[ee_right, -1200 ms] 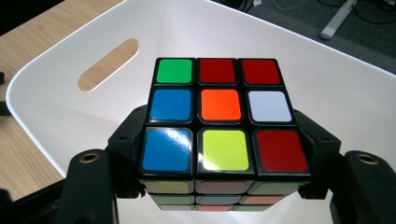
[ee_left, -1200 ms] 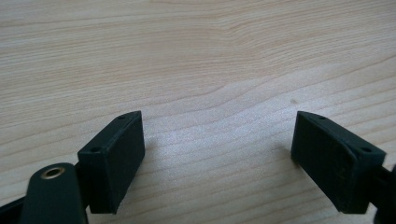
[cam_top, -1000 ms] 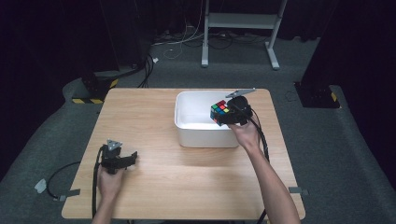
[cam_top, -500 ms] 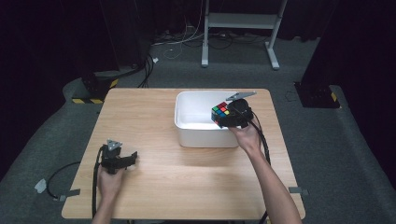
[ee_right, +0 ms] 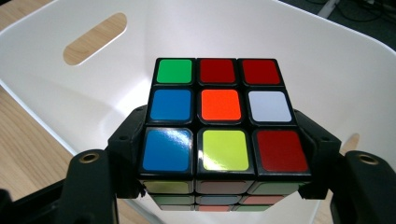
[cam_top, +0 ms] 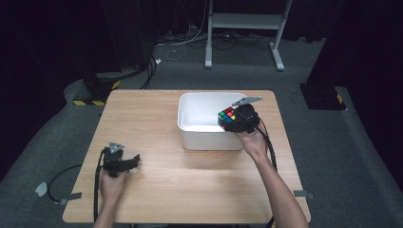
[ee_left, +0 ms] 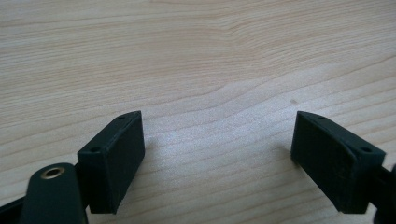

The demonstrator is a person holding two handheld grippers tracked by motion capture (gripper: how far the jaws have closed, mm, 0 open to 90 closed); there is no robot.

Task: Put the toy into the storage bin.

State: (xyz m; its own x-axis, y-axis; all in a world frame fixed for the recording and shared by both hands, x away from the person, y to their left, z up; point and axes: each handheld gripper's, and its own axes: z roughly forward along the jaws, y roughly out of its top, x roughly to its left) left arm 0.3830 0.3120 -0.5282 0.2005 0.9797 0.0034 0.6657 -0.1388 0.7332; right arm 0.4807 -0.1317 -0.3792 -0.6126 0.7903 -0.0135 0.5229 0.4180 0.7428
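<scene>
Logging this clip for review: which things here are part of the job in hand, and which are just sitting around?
In the job:
- puzzle cube, clamped in the right gripper
- white bin, under the cube

Lying about:
- left gripper, open and idle on the wooden table
- white stand and floor cables behind the table

White bin [cam_top: 209,140] walls ring the cube [cam_top: 227,119]; open above.
</scene>
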